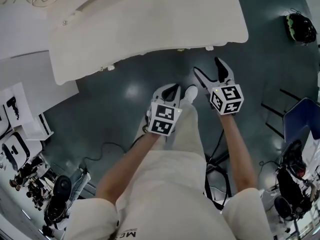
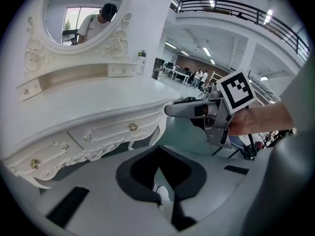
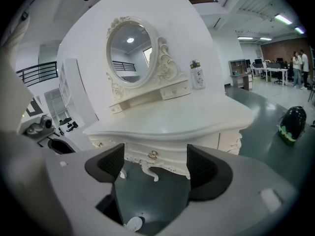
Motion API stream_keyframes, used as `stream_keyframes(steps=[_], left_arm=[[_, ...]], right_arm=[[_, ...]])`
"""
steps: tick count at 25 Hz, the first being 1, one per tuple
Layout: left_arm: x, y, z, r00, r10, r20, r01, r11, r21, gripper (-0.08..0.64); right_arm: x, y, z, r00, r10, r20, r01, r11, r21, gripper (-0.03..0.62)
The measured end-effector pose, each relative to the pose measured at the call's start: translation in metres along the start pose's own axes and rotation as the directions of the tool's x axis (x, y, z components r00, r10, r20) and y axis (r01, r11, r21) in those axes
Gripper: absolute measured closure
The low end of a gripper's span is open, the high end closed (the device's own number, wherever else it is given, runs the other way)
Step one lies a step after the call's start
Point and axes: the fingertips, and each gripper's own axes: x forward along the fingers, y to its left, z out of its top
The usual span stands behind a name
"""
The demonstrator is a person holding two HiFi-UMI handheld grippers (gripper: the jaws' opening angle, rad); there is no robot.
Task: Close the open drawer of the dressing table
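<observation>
Left gripper [image 2: 158, 165] fingers pressed together, empty — right gripper [image 3: 155, 166] fingers wide apart, empty.

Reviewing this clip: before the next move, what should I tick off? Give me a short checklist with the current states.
1. All drawers of the dressing table flush: ok, none stands open.
2. Empty right claw: ok, jaws apart, nothing between them.
3. Empty left claw: ok, jaws together, nothing held.
4. Both claws apart from the table: ok.
5. Upright bottle on the tabletop: ok.
</observation>
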Motion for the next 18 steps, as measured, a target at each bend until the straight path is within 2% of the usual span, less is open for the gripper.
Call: stream_keyframes(steps=[4, 7, 11, 18], left_arm=[[-0.010, -0.008, 0.000, 1.000, -0.009, 0.012, 0.009, 1.000, 0.009, 0.551], [-0.018, -0.014, 0.004, 0.999, -0.012, 0.034, 0.012, 1.000, 0.013, 0.551], [-0.036, -0.023, 0.010, 0.997, 0.002, 0.079, -0.004, 1.000, 0.025, 0.551], [-0.064, -0.034, 0.018, 0.991, -0.021, 0.129, 0.016, 0.999, 0.035, 0.551]], right_arm=[[-0.018, 0.010, 0.007, 1.000, -0.015, 0.026, 0.015, 1.000, 0.000, 0.266], [-0.037, 0.011, 0.013, 0.997, -0.056, 0.053, 0.055, 0.998, 0.015, 0.408], [-0.069, 0.017, 0.018, 0.991, -0.104, 0.084, 0.098, 0.993, 0.063, 0.518], [-0.110, 0.033, 0.034, 0.983, -0.133, 0.128, 0.126, 0.990, 0.067, 0.554]])
